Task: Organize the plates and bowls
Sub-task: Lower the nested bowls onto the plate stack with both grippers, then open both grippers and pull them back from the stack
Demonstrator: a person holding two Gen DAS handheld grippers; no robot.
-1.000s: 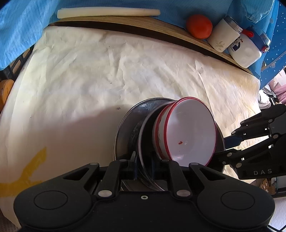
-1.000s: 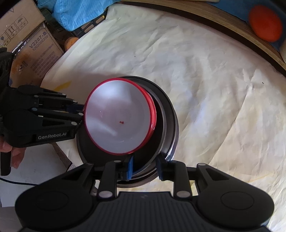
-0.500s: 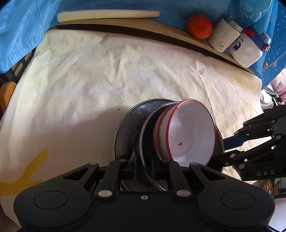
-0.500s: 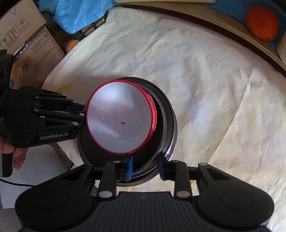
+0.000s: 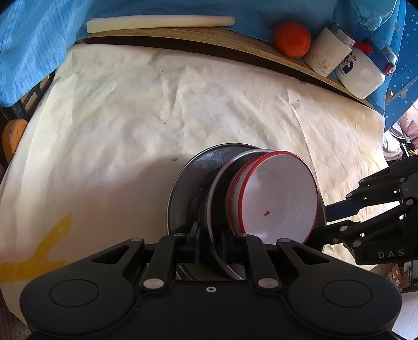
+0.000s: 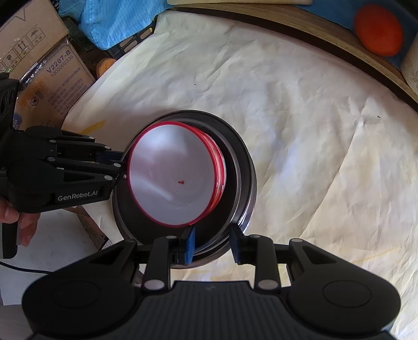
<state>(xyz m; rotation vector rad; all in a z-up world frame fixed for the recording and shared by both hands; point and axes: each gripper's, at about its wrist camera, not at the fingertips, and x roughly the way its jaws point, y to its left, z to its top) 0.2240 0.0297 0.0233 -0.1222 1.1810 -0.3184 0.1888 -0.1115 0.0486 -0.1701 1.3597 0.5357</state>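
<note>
Now, stack: red-rimmed bowls point(image 6: 172, 180) inside steel plates point(image 6: 243, 167), unmoved since a moment ago.
Left gripper point(image 5: 209, 235): clamps plate rim.
Right gripper point(image 6: 213, 244): straddles rim, contact unclear.
Meaning: stack steadied.

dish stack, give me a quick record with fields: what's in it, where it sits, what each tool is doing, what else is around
stack: white red-rimmed bowls nested in metal plates
surface: wrinkled cream cloth
left tool: shut on the rim of a metal plate
right tool: straddling the stack's rim at its near edge; contact unclear
back edge: tomato, two white jars, pale stick
</note>
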